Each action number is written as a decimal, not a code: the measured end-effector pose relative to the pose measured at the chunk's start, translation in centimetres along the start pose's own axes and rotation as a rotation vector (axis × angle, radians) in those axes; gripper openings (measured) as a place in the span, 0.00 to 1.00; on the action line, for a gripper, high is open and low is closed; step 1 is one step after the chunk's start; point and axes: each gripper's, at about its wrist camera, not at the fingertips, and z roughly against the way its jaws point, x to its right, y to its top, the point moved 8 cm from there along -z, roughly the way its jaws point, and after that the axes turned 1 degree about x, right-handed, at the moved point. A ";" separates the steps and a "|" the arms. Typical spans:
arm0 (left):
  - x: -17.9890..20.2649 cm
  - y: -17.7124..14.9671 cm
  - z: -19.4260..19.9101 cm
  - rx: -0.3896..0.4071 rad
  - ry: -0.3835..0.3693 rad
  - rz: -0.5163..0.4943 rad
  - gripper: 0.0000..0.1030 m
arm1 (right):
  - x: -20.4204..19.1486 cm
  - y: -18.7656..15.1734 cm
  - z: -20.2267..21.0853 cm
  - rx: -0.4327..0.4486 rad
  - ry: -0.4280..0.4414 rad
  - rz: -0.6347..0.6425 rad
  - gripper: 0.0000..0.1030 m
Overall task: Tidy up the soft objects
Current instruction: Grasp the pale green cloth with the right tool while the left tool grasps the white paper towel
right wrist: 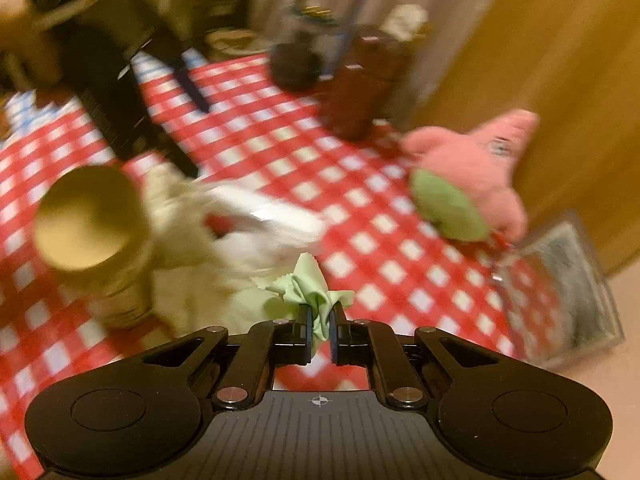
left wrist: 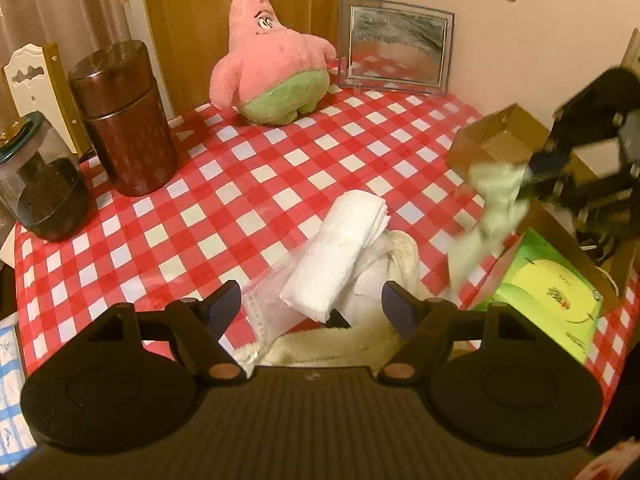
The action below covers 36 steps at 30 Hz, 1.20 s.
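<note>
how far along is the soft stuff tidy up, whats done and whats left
Nothing looks clearly put away yet. In hand: the right gripper is shut on a light green cloth, lifted near the open cardboard box. The left gripper is open over the folded white towel and the cream cloths under it. Left: that towel pile and the pink star plush, both on the checkered tablecloth.
</note>
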 end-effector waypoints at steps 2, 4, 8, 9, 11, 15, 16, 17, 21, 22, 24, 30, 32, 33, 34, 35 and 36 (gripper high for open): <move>0.1 0.3 -0.8 -0.019 0.004 -0.019 0.73 | 1.2 0.1 0.0 0.006 -0.031 -0.048 0.08; 0.3 0.6 -1.8 -0.041 0.003 -0.056 0.73 | 2.2 -0.1 -0.3 0.012 -0.044 -0.105 0.08; 0.9 1.2 -4.0 -0.075 0.009 -0.141 0.66 | 3.5 -0.6 -0.9 0.028 -0.031 -0.199 0.08; 1.0 1.4 -4.6 -0.084 0.007 -0.162 0.65 | 3.7 -0.7 -1.1 0.030 -0.025 -0.211 0.08; 1.5 1.5 -5.7 -0.103 0.014 -0.215 0.62 | 3.8 -0.9 -1.5 0.029 -0.021 -0.226 0.08; 2.6 1.2 -7.8 -0.157 0.009 -0.328 0.53 | 3.9 -1.3 -2.2 0.030 -0.013 -0.242 0.08; 2.7 1.1 -8.3 -0.172 0.005 -0.338 0.51 | 4.0 -1.4 -2.4 0.033 -0.014 -0.247 0.08; 2.8 1.0 -8.7 -0.183 -0.003 -0.338 0.50 | 4.1 -1.6 -2.5 0.035 -0.014 -0.255 0.08; 2.7 0.9 -10.2 -0.226 -0.033 -0.298 0.33 | 4.4 -1.9 -2.8 0.039 -0.016 -0.283 0.08; 2.7 0.9 -10.4 -0.235 -0.033 -0.295 0.30 | 4.4 -2.0 -2.8 0.040 -0.017 -0.286 0.08; 2.7 0.8 -10.4 -0.244 -0.037 -0.286 0.27 | 4.4 -2.1 -2.7 0.041 -0.019 -0.289 0.08; 2.4 1.1 -9.2 -0.243 -0.040 -0.223 0.19 | 4.5 -2.1 -1.6 0.058 -0.022 -0.314 0.08; 2.1 1.4 -8.3 -0.228 -0.038 -0.184 0.19 | 4.5 -1.9 -1.0 0.066 -0.026 -0.324 0.08; 2.0 1.7 -7.8 -0.218 -0.032 -0.167 0.19 | 4.5 -1.9 -0.6 0.072 -0.026 -0.330 0.08; 1.9 1.9 -7.2 -0.207 -0.027 -0.145 0.19 | 4.5 -1.8 -0.2 0.077 -0.027 -0.338 0.08; 1.8 2.1 -6.5 -0.194 -0.027 -0.123 0.19 | 4.5 -1.8 0.3 0.082 -0.028 -0.347 0.08; 1.8 2.3 -5.8 -0.180 -0.027 -0.097 0.19 | 4.5 -1.7 0.9 0.088 -0.030 -0.355 0.08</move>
